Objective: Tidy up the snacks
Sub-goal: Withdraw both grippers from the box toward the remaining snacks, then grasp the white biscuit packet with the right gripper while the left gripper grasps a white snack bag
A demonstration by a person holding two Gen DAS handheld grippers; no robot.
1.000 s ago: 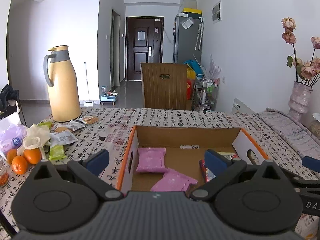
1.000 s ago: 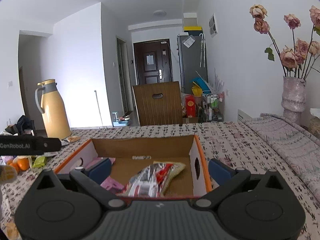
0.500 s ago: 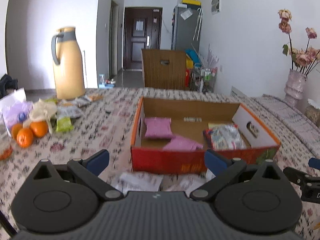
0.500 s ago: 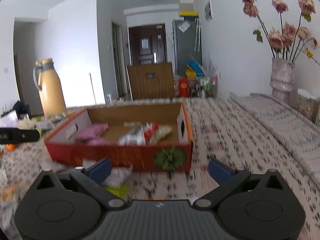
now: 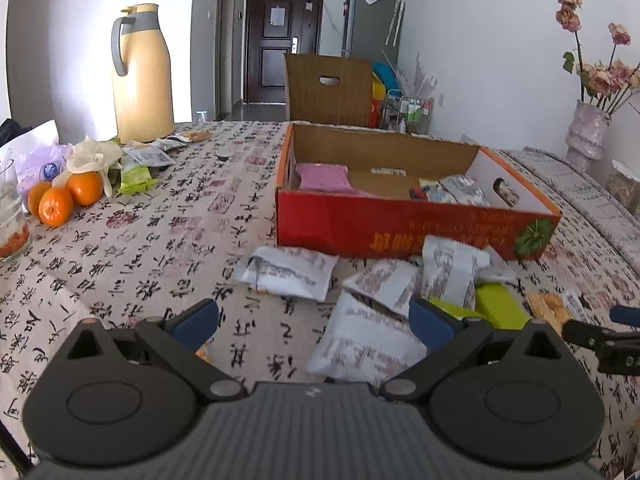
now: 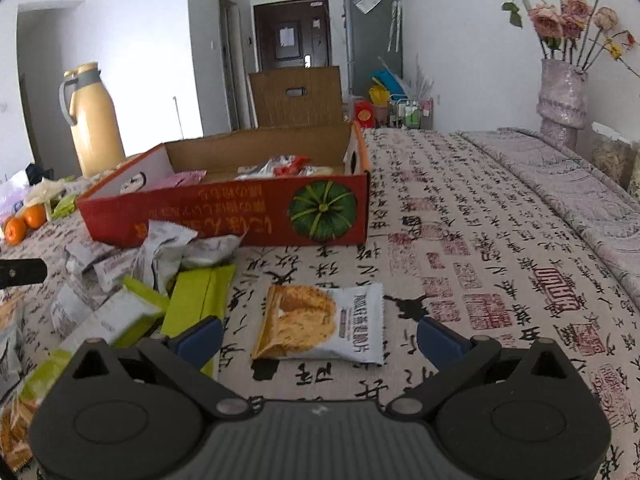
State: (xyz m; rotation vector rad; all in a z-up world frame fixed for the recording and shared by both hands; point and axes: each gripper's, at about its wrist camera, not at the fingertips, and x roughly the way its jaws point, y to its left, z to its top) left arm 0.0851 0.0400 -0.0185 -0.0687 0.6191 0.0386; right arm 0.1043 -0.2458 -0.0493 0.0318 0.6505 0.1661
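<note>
Lower centre of the right wrist view, a white-and-orange cracker packet (image 6: 320, 326) lies flat between the gaping, empty right gripper (image 6: 319, 335). The left gripper (image 5: 313, 322), also spread empty, partly hides silver packets (image 5: 362, 342).

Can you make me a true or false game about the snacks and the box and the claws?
1. Both claws are open and hold nothing. True: the left claw and the right claw are spread wide with nothing between the fingers.
2. The red cardboard box is empty. False: it holds a pink packet and other snack packets.
3. A cracker packet lies right in front of the right claw. True.
4. The oranges are inside the box. False: they sit on the tablecloth, off to the box's left.
5. The yellow thermos jug has tipped over. False: it stands upright.
</note>
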